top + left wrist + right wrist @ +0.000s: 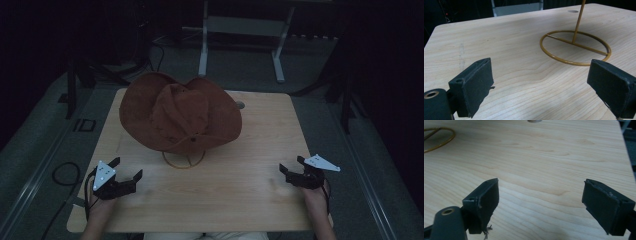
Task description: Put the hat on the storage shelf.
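One brown wide-brimmed hat (pixel 180 116) is sitting on one thin yellow wire stand (pixel 183 159), towards the far left part of the worktop (pixel 240 195), its brim overhanging the far edge. The stand's ring base (pixel 575 47) is lying flat on the wood. Two hand-held grippers are waiting near the near edge: the left hand-held gripper (pixel 127 170) by the near left corner, the right hand-held gripper (pixel 291 165) by the near right corner. Both are holding their jaws wide apart, gripping nothing. Bare wood is lying between each and the stand. A small round hole (pixel 240 105) is showing beside the brim.
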